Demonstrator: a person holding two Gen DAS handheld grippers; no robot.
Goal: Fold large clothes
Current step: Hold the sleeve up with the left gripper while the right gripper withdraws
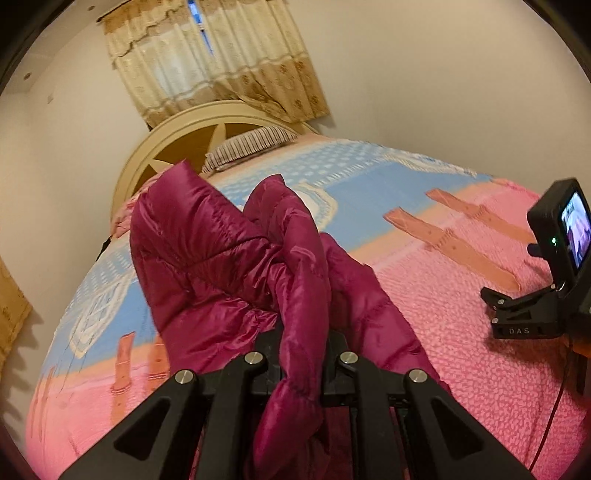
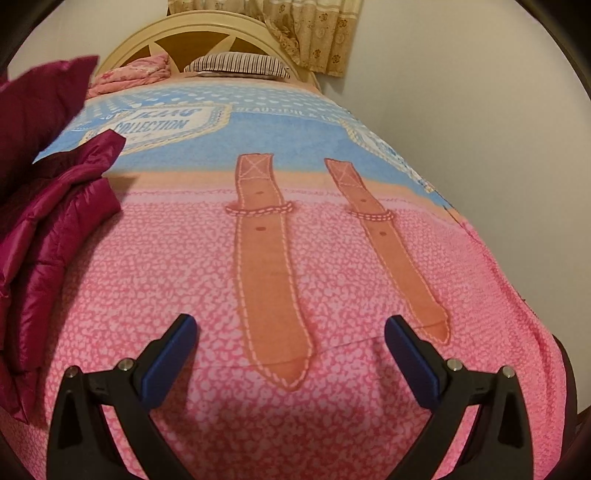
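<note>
A magenta puffer jacket (image 1: 221, 258) hangs bunched over the bed, and a fold of it runs down between the jaws of my left gripper (image 1: 301, 354), which is shut on the fabric. The same jacket (image 2: 48, 229) fills the left edge of the right wrist view. My right gripper (image 2: 290, 334) stands open over the pink part of the bedspread (image 2: 332, 406), its blue pads (image 2: 168, 360) wide apart with nothing between them. In the left wrist view the right gripper's body with its camera screen (image 1: 569, 229) shows at the right edge, away from the jacket.
The bed carries a pink and blue bedspread (image 1: 443, 295) printed with brown straps. A striped pillow (image 2: 236, 66) and a folded pink cloth (image 2: 133, 75) lie by the cream headboard (image 2: 192, 33). Curtains (image 1: 207, 66) hang behind. White walls stand on both sides.
</note>
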